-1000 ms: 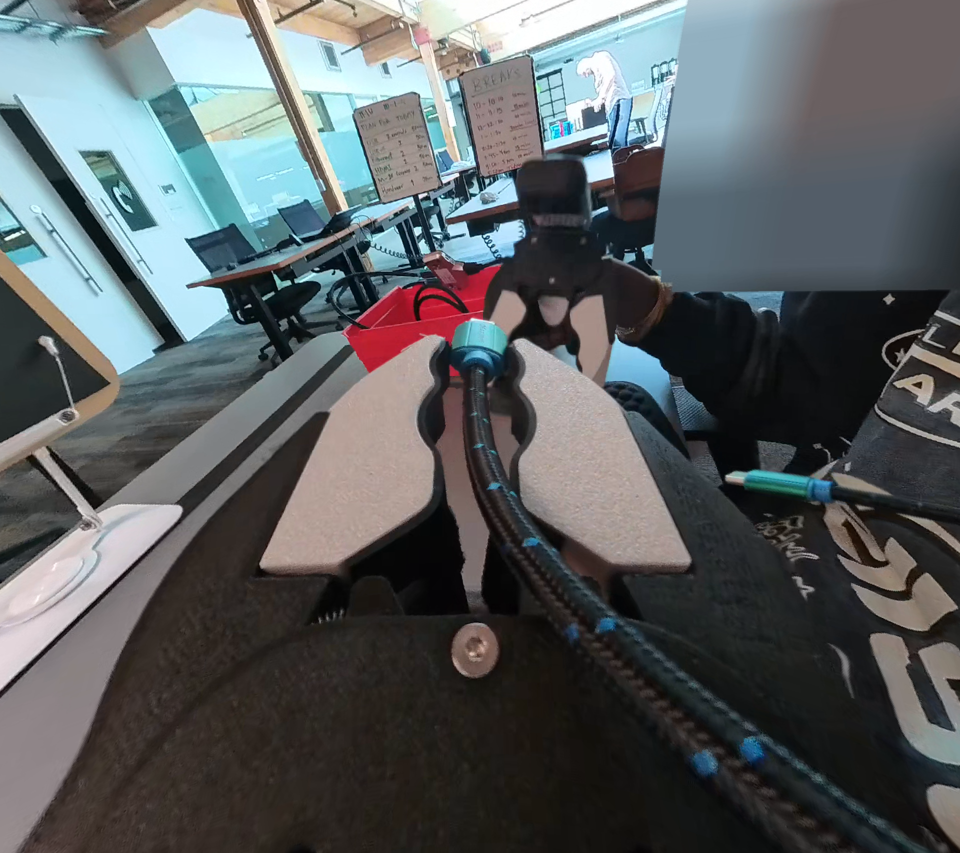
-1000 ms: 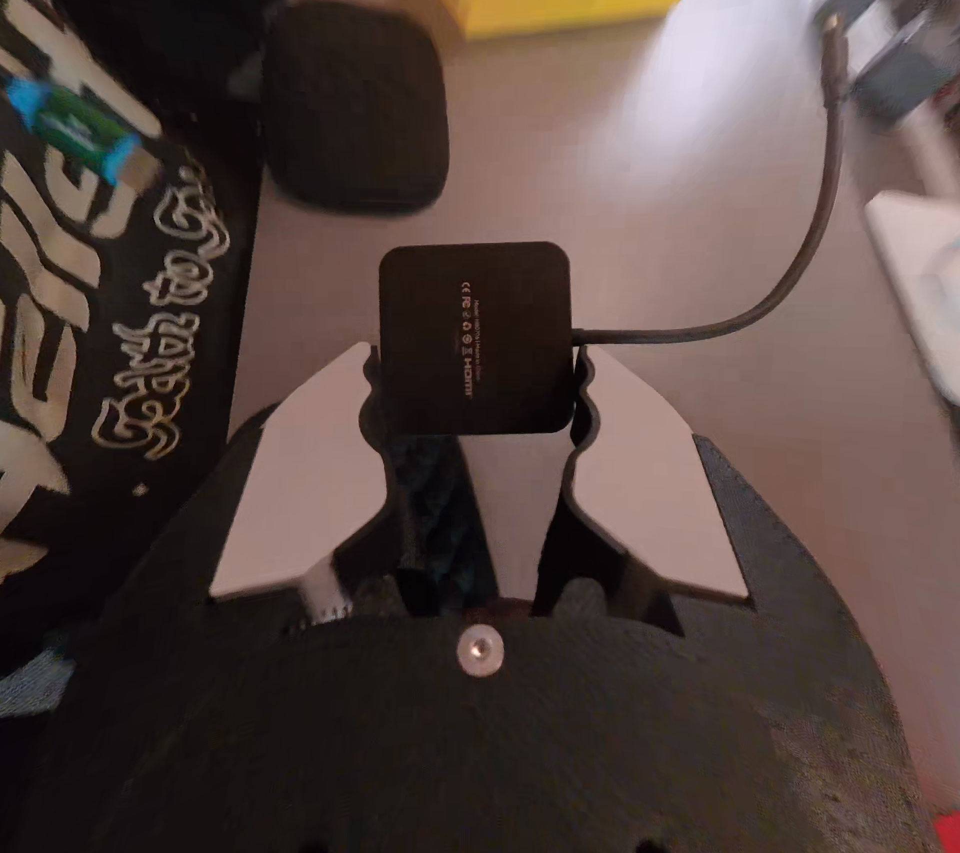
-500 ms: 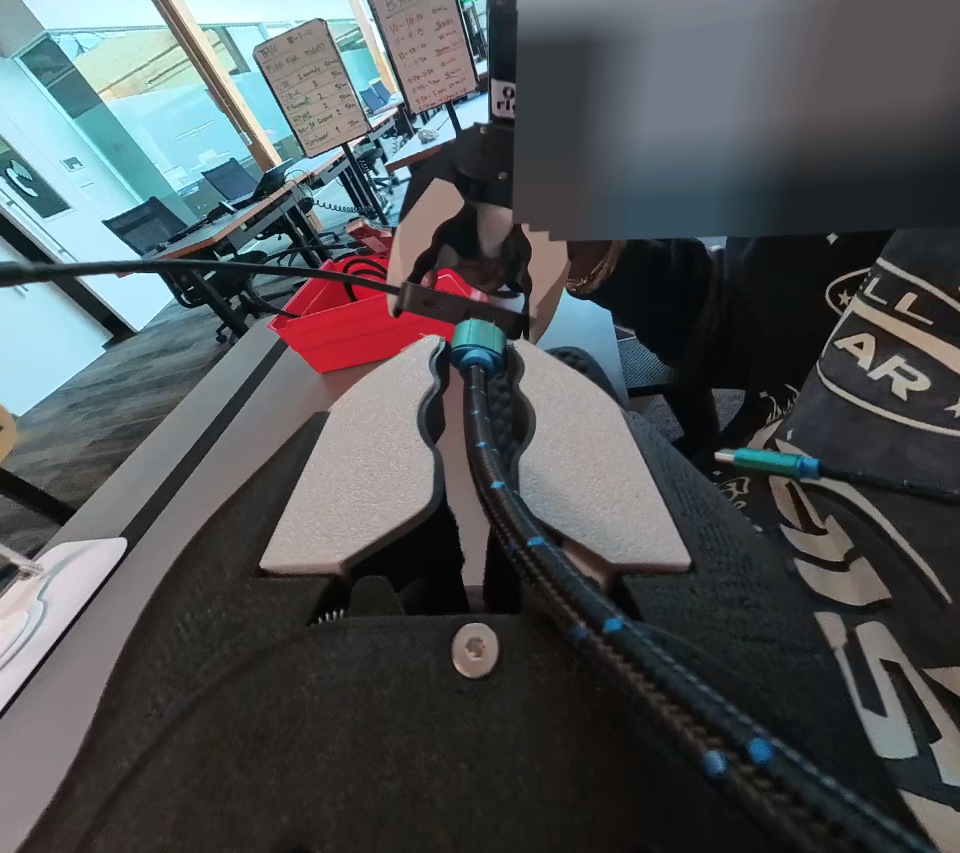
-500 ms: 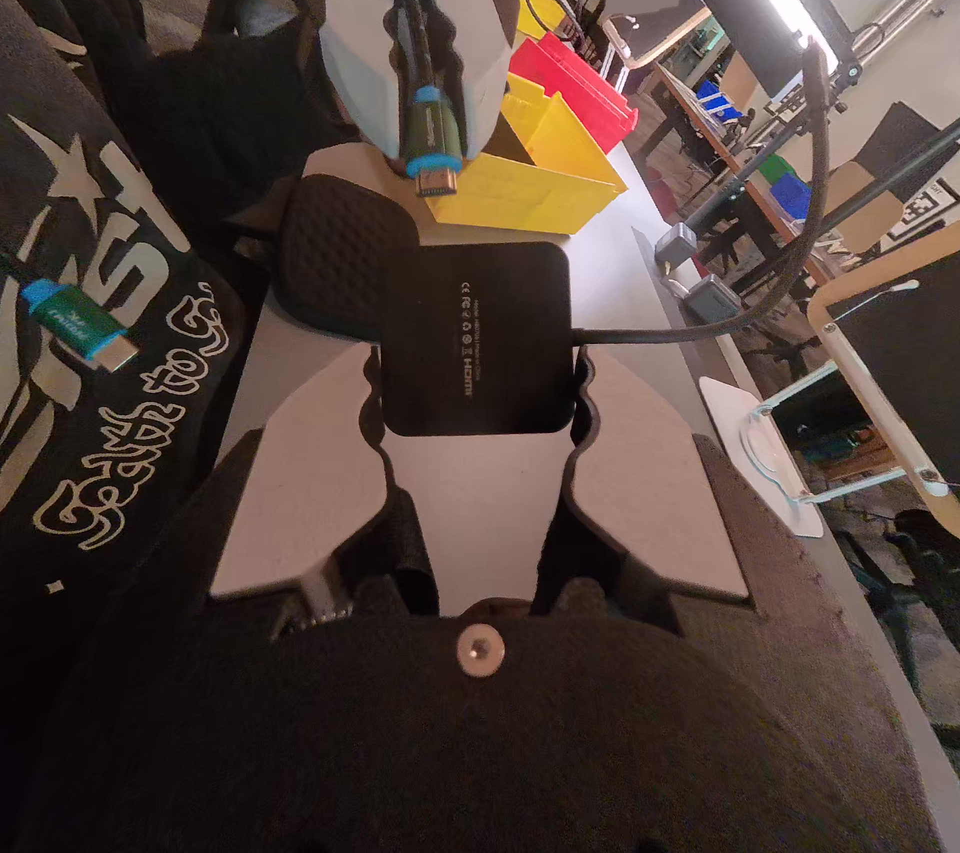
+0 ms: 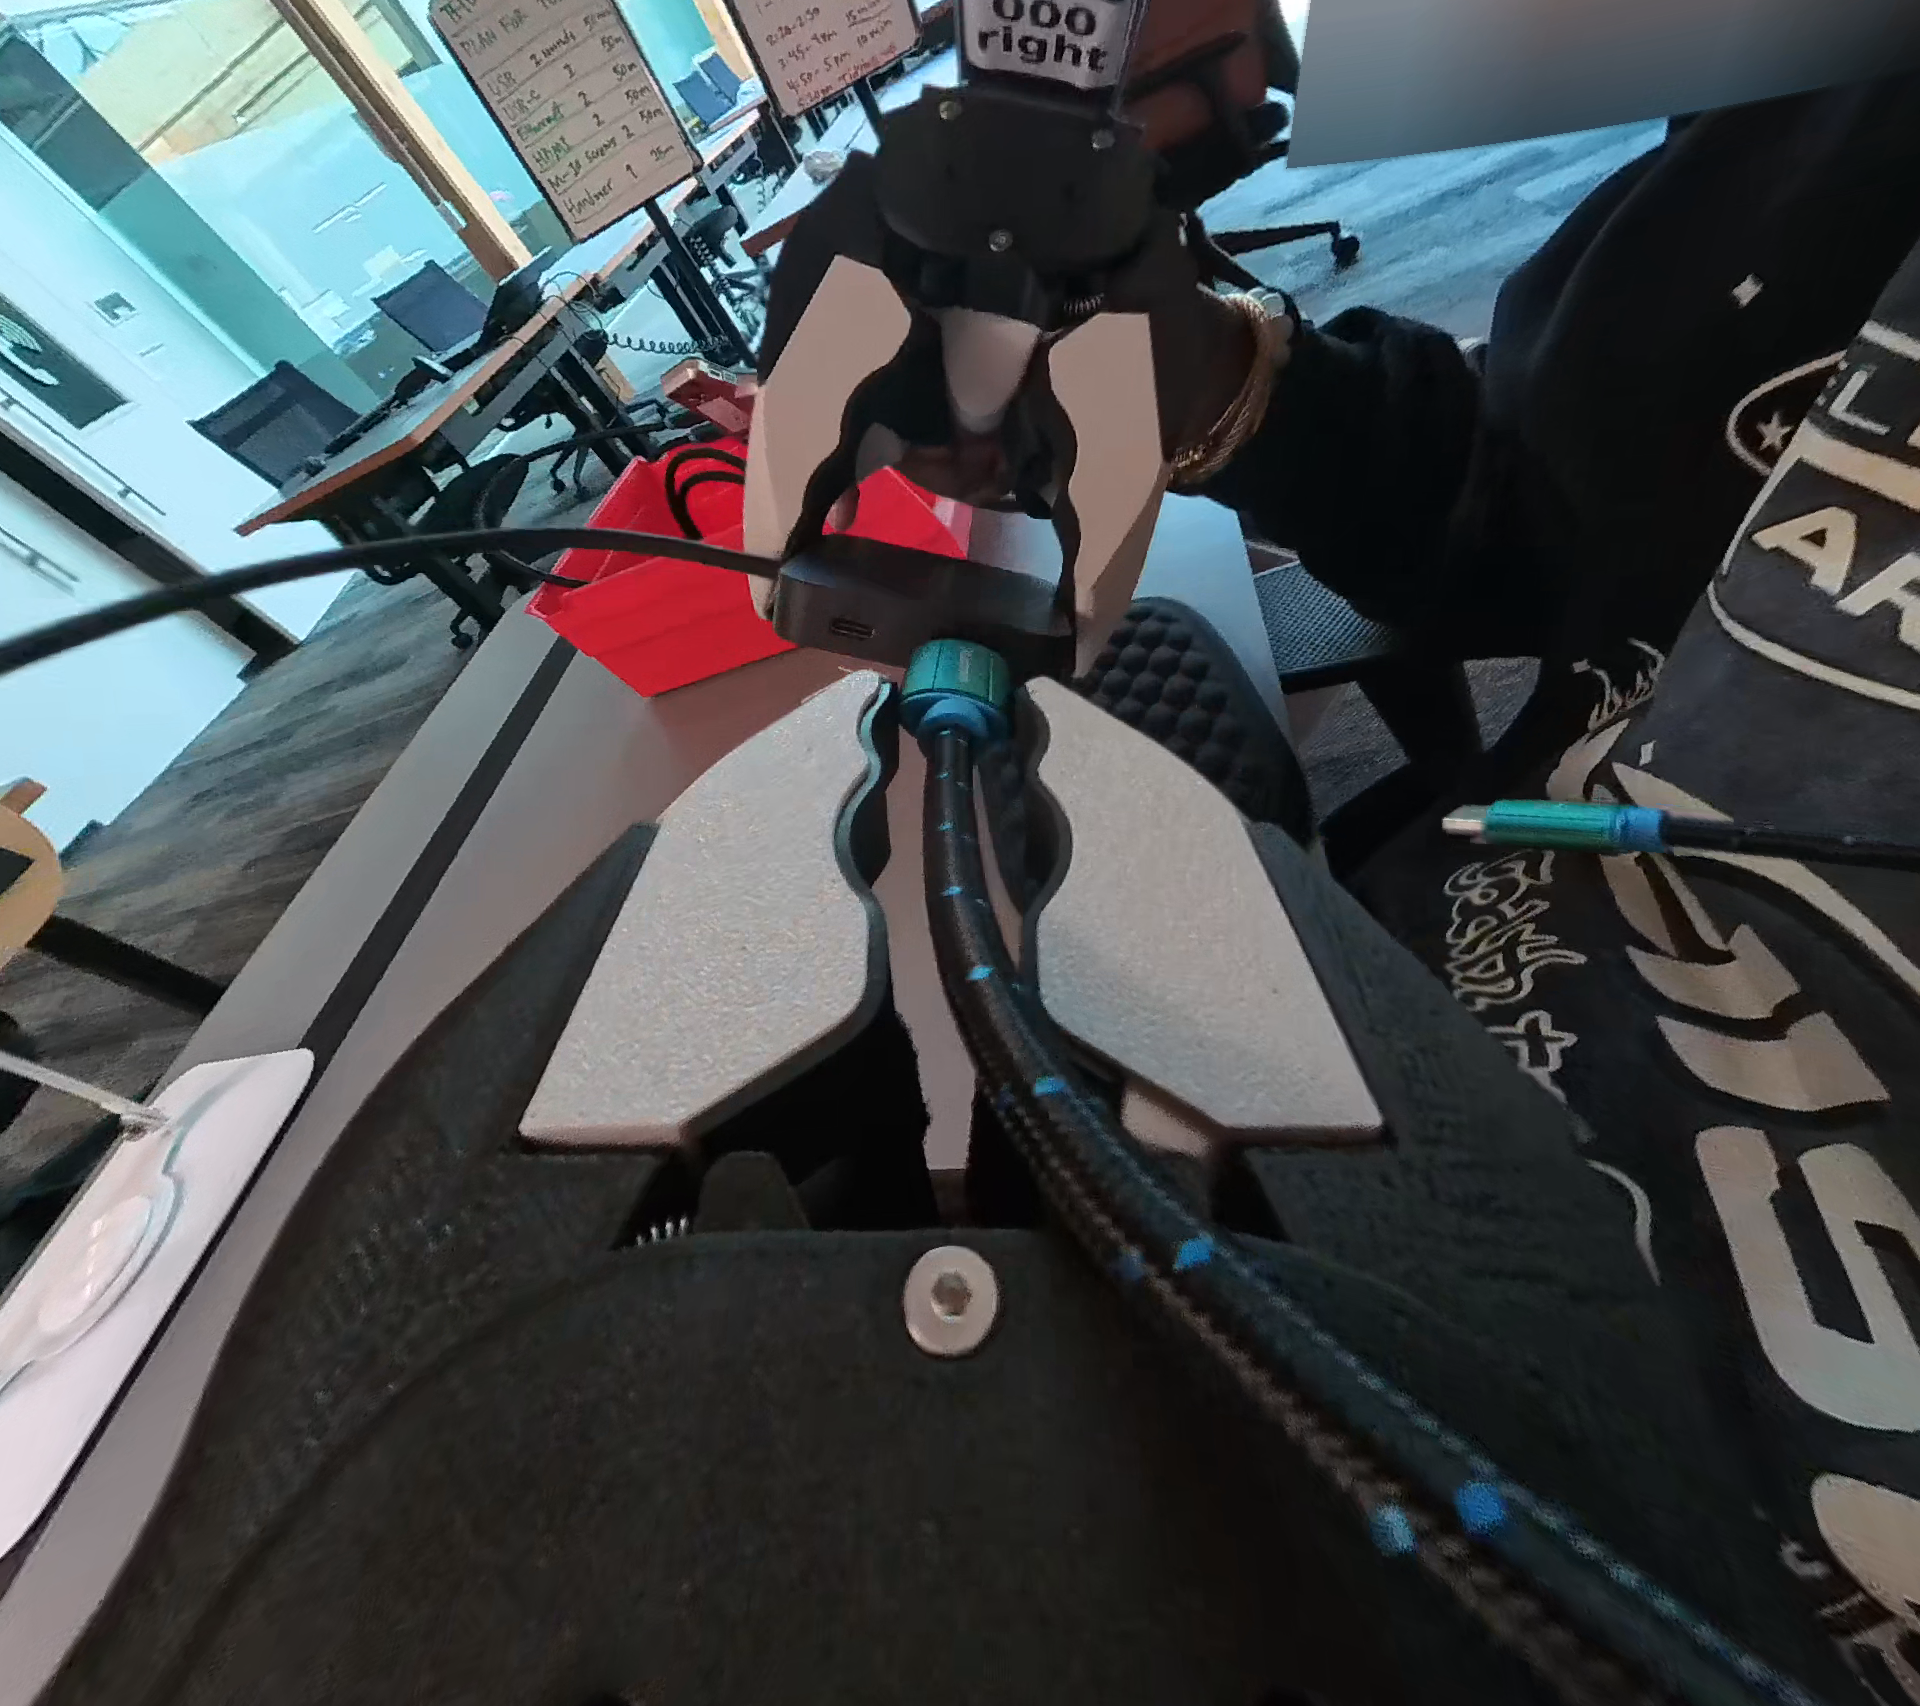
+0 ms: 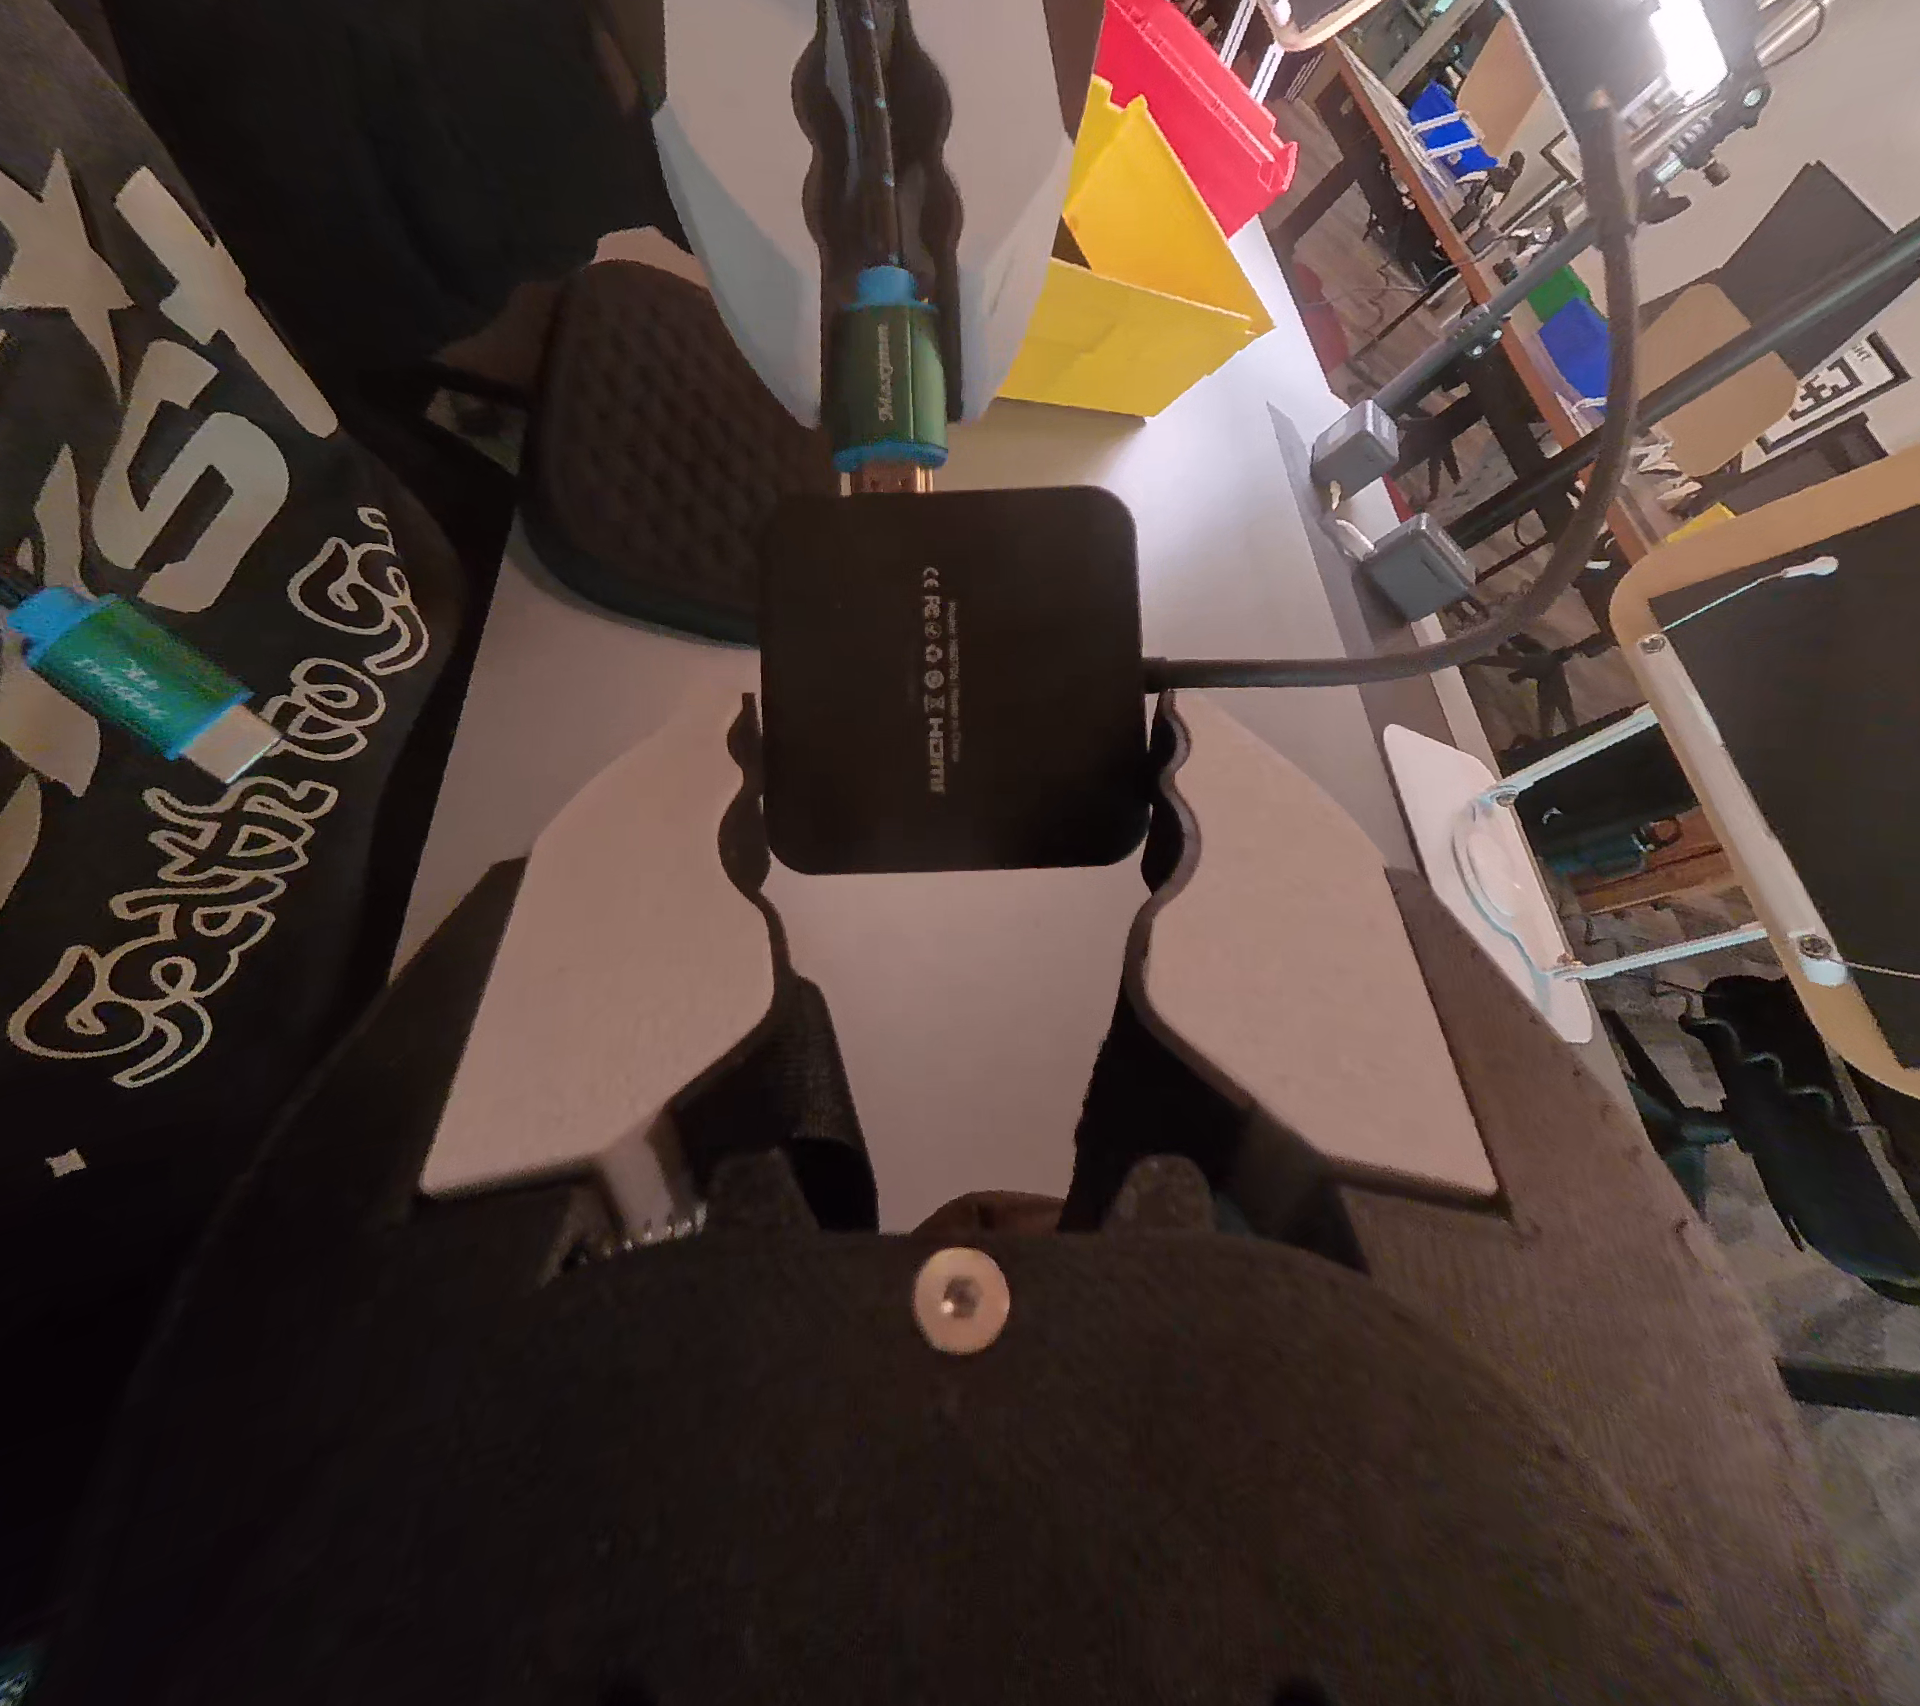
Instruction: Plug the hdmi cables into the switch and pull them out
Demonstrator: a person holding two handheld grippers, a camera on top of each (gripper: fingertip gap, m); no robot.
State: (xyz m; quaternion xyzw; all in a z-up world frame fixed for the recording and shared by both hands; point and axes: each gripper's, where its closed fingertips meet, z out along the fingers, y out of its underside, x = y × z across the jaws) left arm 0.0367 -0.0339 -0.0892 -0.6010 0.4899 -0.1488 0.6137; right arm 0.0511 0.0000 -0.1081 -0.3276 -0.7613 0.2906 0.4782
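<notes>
My right gripper (image 6: pixel 951 721) is shut on the black HDMI switch (image 6: pixel 951 680) and holds it flat above the table. The switch also shows in the left wrist view (image 5: pixel 914 607). My left gripper (image 5: pixel 951 700) is shut on the green plug (image 5: pixel 951 680) of a braided HDMI cable (image 5: pixel 997 950). In the right wrist view the left gripper (image 6: pixel 894 399) points the plug (image 6: pixel 888 368) at the switch. The plug's gold tip (image 6: pixel 883 477) meets the switch's far edge. How deep it sits is hidden. A second green plug (image 6: pixel 135 680) lies loose on the person's dark clothing.
The switch's own black lead (image 6: pixel 1507 513) arcs off to the right. A yellow bin (image 6: pixel 1132 285) and a red bin (image 6: pixel 1184 87) stand on the grey table (image 6: pixel 1195 461). A black padded rest (image 6: pixel 644 461) lies under the plug. A white stand base (image 6: pixel 1475 867) sits at the table edge.
The two grippers have closed in on each other. The plug's tip, apart from the switch half a second ago, now touches its edge.
</notes>
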